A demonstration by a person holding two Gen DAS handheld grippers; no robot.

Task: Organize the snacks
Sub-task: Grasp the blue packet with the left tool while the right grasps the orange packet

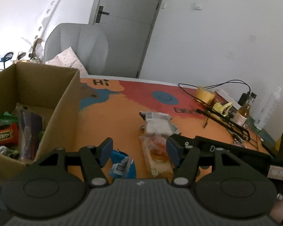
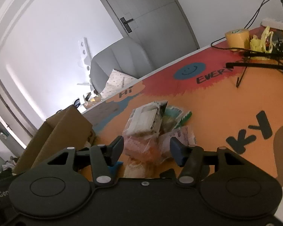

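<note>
Left gripper (image 1: 138, 150) open over snacks (image 1: 156, 130)

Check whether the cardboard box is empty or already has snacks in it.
Not empty. The left wrist view shows the open-topped cardboard box holding several wrappers, including a red snack packet and green wrappers.

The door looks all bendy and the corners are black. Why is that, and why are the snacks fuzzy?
Left wrist view: the fisheye lens bows the door and leaves dark corners; the snack packets are softly blurred. Right wrist view: the door leans and curves more, and bright window light washes out the left wall.
</note>
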